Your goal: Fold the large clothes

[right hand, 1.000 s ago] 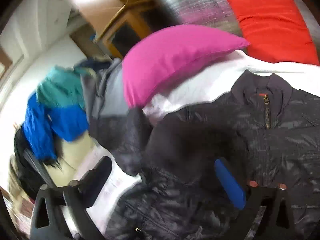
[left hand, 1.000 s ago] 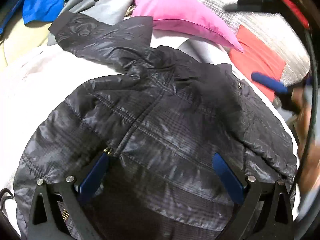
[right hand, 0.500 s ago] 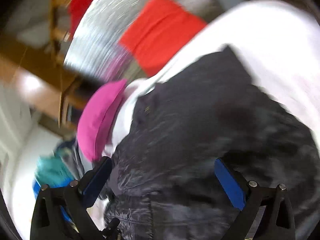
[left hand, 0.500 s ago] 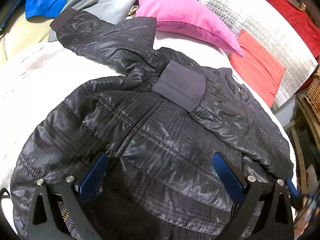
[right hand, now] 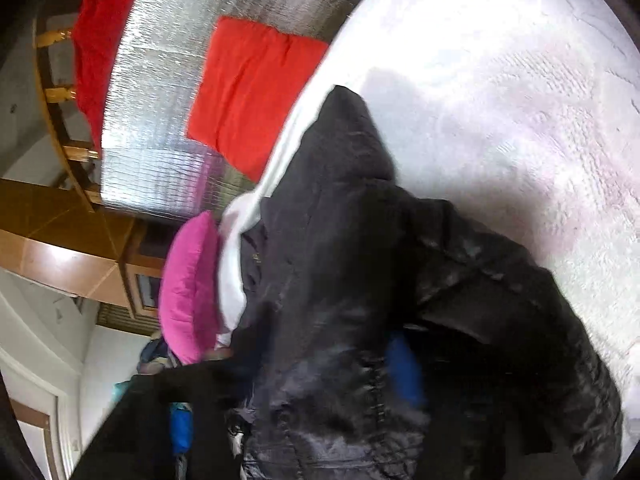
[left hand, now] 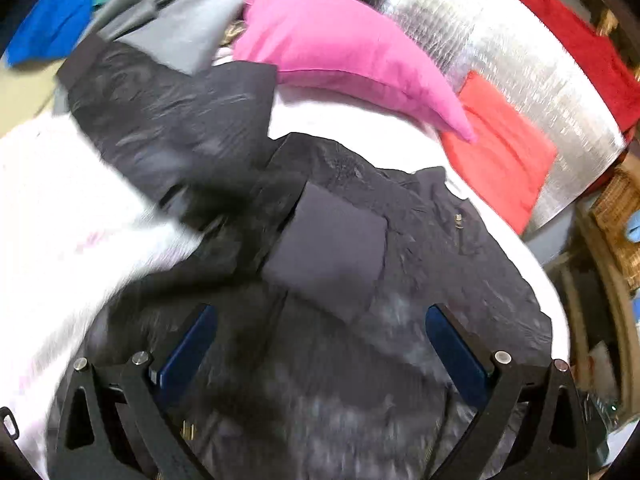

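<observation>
**Right tongs closing on the jacket, left tongs wide above it**

In the right wrist view the right gripper (right hand: 292,396) is buried in the black jacket (right hand: 340,280). Only one blue pad (right hand: 402,372) shows clearly, pressed into the quilted fabric, with a second bit of blue low at the left. Its jaws are closing with jacket fabric bunched between them; whether they have it clamped yet I cannot tell, since the cloth hides the gap.

The left gripper (left hand: 320,344) hangs over the jacket (left hand: 360,340) with its fingers spread wide and nothing between them; neither blue pad (left hand: 188,348) can be seen to touch the cloth.

The jacket lies front up on the white bed (left hand: 60,216). One sleeve is folded across the chest, its flat cuff (left hand: 328,256) just ahead of the left gripper. The other sleeve (left hand: 160,108) stretches away to the upper left.

Beyond it lie a pink pillow (left hand: 340,48) and a red cushion (left hand: 500,148) against a silver foil sheet (left hand: 520,52). Grey and blue clothes (left hand: 160,20) are piled far left.
</observation>
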`<state>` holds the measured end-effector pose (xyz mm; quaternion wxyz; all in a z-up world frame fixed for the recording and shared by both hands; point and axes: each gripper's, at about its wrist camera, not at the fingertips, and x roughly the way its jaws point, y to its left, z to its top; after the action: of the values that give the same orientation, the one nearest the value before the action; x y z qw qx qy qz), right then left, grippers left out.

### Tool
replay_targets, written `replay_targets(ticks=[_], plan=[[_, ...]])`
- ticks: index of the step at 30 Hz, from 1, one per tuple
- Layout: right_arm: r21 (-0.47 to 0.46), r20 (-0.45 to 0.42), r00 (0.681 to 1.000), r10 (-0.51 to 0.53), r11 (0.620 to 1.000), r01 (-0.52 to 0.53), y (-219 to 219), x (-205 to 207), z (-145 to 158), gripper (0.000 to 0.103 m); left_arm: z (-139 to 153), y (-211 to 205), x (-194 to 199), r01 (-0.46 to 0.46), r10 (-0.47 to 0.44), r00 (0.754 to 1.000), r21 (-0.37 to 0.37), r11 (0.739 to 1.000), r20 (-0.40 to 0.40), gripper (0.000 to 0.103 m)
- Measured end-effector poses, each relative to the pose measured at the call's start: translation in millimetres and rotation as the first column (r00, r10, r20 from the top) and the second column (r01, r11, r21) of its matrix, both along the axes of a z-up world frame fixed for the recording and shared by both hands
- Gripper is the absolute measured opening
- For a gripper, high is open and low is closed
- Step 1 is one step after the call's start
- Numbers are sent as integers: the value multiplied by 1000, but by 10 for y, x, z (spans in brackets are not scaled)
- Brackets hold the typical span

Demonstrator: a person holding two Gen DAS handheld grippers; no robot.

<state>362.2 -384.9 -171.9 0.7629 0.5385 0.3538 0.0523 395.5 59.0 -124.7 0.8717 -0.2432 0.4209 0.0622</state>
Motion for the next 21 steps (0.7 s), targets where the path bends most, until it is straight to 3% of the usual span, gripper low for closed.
replay_targets(ticks=[1, 2, 3, 4, 6, 10, 11, 12, 13, 14, 15, 17, 18, 19, 21], plan=[[-6, -10, 1000, 3, 1000, -3, 10, 12, -30, 39, -44, -22, 147, 24, -23, 999, 11, 1000, -39, 95], [-15, -17, 1000, 8, 1000, -9, 8, 11, -47, 36, -156, -66, 350, 65, -62, 992, 22, 998, -114, 68], [-26, -19, 1000, 16, 1000, -17, 12, 8, -54, 32, -240, -100, 429, 83, -78, 984, 26, 996, -161, 22], [-41, -19, 999, 25, 999, -26, 22, 11, -49, 27, -341, -121, 526, 95, -88, 972, 20, 995, -218, 7], [-95, -11, 999, 53, 994, -54, 60, 14, 15, 22, -360, -136, 594, 82, -76, 974, 23, 996, -212, 3], [-245, 44, 991, 126, 963, -112, 183, -2, 289, 20, 81, -172, 470, 32, -33, 999, 149, 988, 3, 0], [-273, 40, 989, 145, 953, -129, 217, 24, 299, 20, 133, -175, 440, -25, 16, 999, 231, 973, 40, 0], [-296, -7, 988, 156, 943, -151, 225, 62, 238, 22, 61, -159, 475, -42, 41, 999, 264, 964, 11, 0], [-290, -62, 985, 163, 941, -174, 208, 104, 138, 35, -90, -153, 552, -6, 24, 997, 250, 968, -68, 0], [-235, -106, 980, 170, 953, -191, 149, 120, 2, 39, -320, -161, 635, 60, -18, 983, 225, 973, -184, 0], [-196, -80, 982, 169, 964, -181, 99, 92, -25, 43, -387, -155, 615, 66, -20, 979, 227, 972, -201, 0], [-156, -32, 983, 179, 971, -181, 16, -9, 35, 67, -320, -115, 463, 8, 27, 991, 252, 968, -134, 0], [-141, -7, 983, 185, 973, -184, -4, -76, 92, 79, -282, -111, 418, -12, 44, 992, 252, 968, -119, 5], [-136, 11, 982, 191, 973, -187, -18, -137, 152, 81, -226, -106, 367, -30, 57, 993, 241, 970, -104, 11], [-171, 42, 976, 213, 964, -203, -56, -261, 330, 81, -81, -160, 256, -50, 59, 998, 217, 975, -37, 54]])
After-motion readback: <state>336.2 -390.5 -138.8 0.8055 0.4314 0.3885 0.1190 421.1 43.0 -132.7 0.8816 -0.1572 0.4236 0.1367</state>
